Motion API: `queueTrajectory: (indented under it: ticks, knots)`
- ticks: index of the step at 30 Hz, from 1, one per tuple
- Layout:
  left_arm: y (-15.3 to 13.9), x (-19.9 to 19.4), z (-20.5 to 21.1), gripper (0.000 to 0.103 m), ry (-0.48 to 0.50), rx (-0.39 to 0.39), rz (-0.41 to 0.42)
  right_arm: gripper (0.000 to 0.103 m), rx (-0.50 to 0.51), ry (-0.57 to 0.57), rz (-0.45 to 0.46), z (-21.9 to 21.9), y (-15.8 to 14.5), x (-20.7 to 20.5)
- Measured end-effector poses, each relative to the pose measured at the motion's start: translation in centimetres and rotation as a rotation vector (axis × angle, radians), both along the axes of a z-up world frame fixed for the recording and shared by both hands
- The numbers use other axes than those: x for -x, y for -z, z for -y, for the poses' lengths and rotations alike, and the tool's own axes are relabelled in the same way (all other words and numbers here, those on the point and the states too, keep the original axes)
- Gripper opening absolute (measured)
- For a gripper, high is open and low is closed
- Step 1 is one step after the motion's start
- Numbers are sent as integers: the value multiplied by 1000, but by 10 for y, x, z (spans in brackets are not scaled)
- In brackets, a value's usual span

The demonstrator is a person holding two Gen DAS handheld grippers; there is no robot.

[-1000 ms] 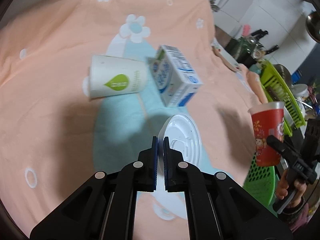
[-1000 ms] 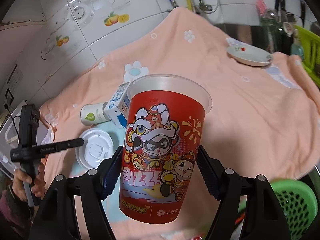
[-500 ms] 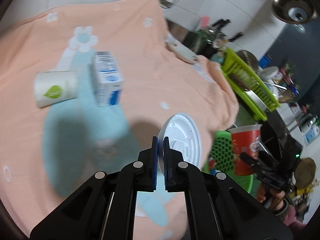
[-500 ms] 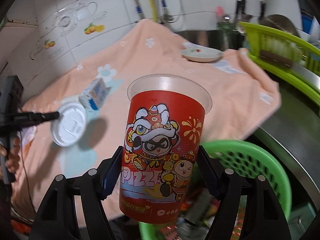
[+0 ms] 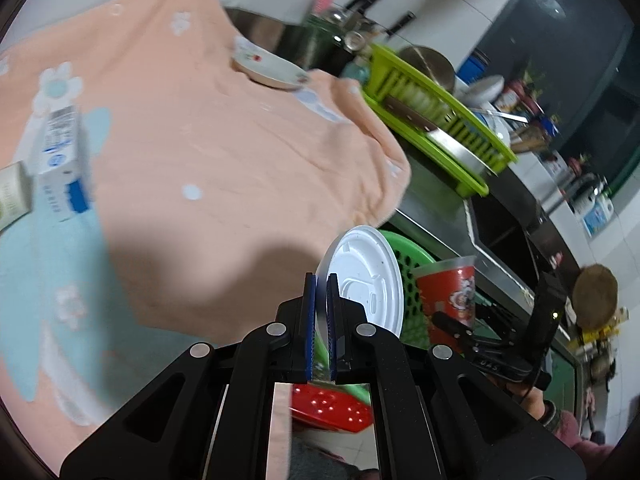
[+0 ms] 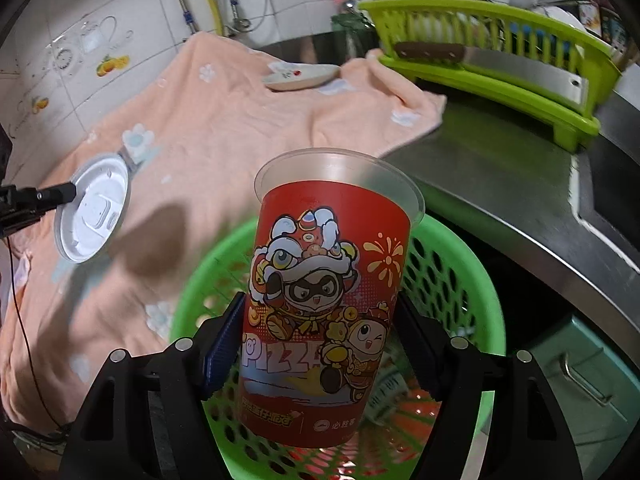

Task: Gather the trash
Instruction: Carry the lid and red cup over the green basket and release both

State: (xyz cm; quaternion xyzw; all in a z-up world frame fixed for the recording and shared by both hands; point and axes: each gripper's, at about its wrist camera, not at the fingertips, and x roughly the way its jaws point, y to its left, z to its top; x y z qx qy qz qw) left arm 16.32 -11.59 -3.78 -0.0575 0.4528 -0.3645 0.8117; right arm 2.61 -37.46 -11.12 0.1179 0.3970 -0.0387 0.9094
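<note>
1. While I hold both tools up off the counter, my right gripper (image 6: 320, 344) is clamped on the red cup (image 6: 326, 300), one pad pressed to each side of its lower half; the cup stands upright with its clear rim on top.
2. The cup hangs directly over the green basket (image 6: 452, 276), which already holds some packaging; I can't make out exactly what, since the cup blocks most of it.
3. My left gripper (image 5: 320, 300) has its fingers pinched together on the edge of the white lid (image 5: 368, 276), which stands on edge in the air past the border of the peach towel (image 5: 224, 132), near the basket rim (image 5: 408, 252).
4. On the towel, a milk carton (image 5: 60, 160) lies beside a white paper cup (image 5: 12, 192) at the far left.
5. A small plate (image 6: 300, 76) sits at the towel's far end, near the lime dish rack (image 6: 492, 56).
</note>
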Motion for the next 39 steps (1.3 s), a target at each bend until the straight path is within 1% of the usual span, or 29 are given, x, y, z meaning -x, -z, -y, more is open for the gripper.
queueTrajectory:
  ticks: [6,12,15,21,23,28,33,35,37,39]
  knots:
    - [7,8,31,4,53,-21,-9,75,7,29,5,9,1,10]
    - [18,16,54,4,88,-49,-17,75,4,41,25,16,-3,20]
    - [23,16,61,5,94,-58,-28,75,-6,45,41,19,-7,24]
    - [29,18,65,7,112,-45,-44,75,-13,41,60,18,-12,26]
    - [28,19,65,10,116,-48,-39,75,-17,36,66,17,-14,25]
    - [24,18,54,10,99,-57,-25,75,-27,15,77,13,-20,21]
    - [15,13,33,12,54,-82,-2,75,-40,-21,82,2,-26,11]
    - [12,10,23,22,30,-91,10,75,-45,-45,85,-5,-29,4]
    - [7,6,11,25,-2,-108,33,75,-51,-72,87,-12,-32,-3]
    - [4,3,0,26,-25,-116,39,75,-54,-106,89,-23,-36,-14]
